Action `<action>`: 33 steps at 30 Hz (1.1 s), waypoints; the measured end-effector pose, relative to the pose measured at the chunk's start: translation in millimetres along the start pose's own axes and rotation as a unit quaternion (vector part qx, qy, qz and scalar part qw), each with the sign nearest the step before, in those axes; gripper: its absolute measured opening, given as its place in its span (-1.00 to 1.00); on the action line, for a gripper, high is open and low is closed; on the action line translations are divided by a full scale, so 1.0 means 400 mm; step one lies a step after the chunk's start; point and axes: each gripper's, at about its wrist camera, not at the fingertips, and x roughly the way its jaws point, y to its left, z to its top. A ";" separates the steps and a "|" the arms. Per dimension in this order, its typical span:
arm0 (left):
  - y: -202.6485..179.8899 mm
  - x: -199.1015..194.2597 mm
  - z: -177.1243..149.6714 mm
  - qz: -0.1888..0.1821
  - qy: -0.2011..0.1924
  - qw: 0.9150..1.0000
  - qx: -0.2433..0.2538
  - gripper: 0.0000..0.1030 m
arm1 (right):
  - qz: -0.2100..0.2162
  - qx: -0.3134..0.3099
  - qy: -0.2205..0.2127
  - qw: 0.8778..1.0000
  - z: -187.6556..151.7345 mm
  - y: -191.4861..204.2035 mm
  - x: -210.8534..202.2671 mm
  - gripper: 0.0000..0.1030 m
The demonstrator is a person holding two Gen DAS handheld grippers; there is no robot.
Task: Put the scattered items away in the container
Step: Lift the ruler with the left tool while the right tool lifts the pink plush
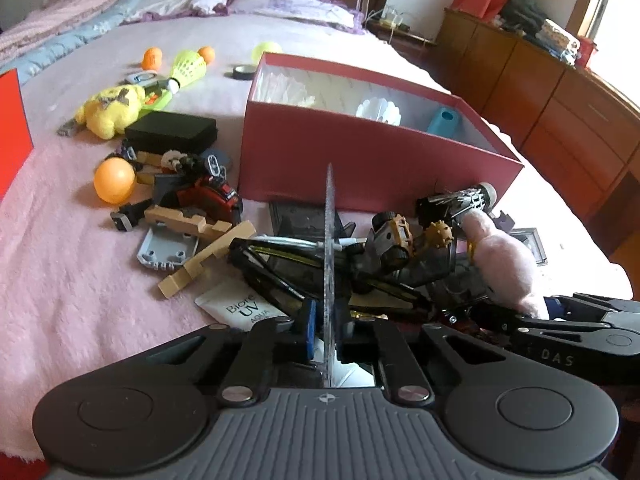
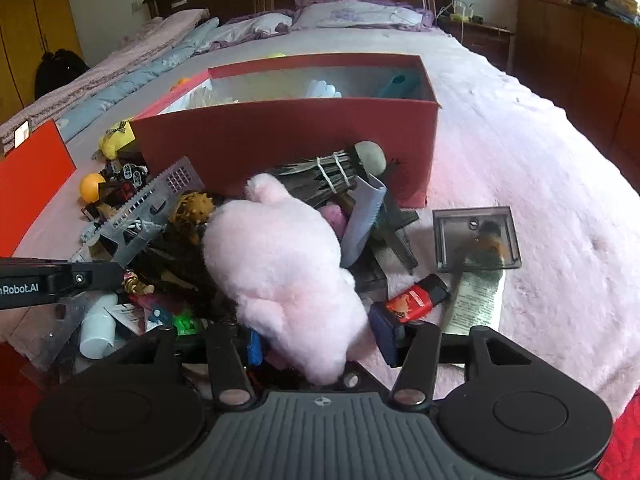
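Left gripper fingers pinching clear ruler; right gripper fingers closing around pink plush.
Ruler risking slipping edge-on; plush dragging clutter short of red box at 12 o'clock.

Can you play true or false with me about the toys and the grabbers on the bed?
1. The left gripper pinches a see-through ruler. True.
2. The pink plush toy is inside the red box. False: it sits on the pile in front of the box, between the right gripper's fingers.
3. A white shuttlecock is in the box. True.
4. The yellow plush toy is in the box. False: it lies on the bed.
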 end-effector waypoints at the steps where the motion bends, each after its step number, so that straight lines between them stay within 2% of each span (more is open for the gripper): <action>1: 0.002 0.000 0.001 -0.002 0.000 1.000 -0.005 -0.79 | -0.001 -0.003 -0.001 1.000 0.000 0.003 -0.004 -0.16; 6: 0.013 0.017 0.007 -0.007 0.014 1.000 -0.018 -0.74 | -0.007 -0.020 -0.009 1.000 -0.001 0.018 -0.024 -0.22; 9: 0.019 0.028 0.016 -0.011 0.015 0.999 -0.027 -0.72 | -0.011 -0.030 -0.013 0.999 -0.002 0.028 -0.036 -0.13; 11: 0.019 0.035 0.021 -0.011 0.014 1.000 -0.022 -0.72 | -0.014 -0.038 -0.020 0.999 -0.001 0.034 -0.046 0.10; 13: 0.011 0.037 0.024 -0.007 0.013 1.000 -0.012 -0.75 | -0.018 -0.049 -0.034 0.998 0.005 0.041 -0.056 0.21; 19: -0.016 0.054 0.035 0.010 0.023 1.000 0.013 -0.74 | -0.017 -0.058 -0.032 0.998 0.023 0.051 -0.030 0.27; 22: -0.018 0.066 0.043 0.008 0.023 1.000 0.014 -0.82 | -0.011 -0.047 -0.018 0.999 0.022 0.048 -0.010 0.19; 24: -0.018 0.068 0.048 0.006 0.020 1.000 0.015 -0.87 | -0.006 -0.035 -0.011 0.999 0.018 0.042 -0.004 -0.08; 26: -0.017 0.055 0.044 0.001 0.015 1.000 0.012 -0.87 | -0.007 -0.030 -0.016 0.999 0.015 0.039 -0.011 -0.19; 29: -0.015 0.026 0.035 -0.003 0.008 1.000 0.007 -0.87 | -0.010 -0.024 -0.026 0.999 0.012 0.034 -0.025 -0.26; 33: -0.003 -0.020 0.024 -0.006 -0.003 1.000 -0.007 -0.87 | 0.006 -0.010 -0.037 0.999 0.012 0.024 -0.053 -0.29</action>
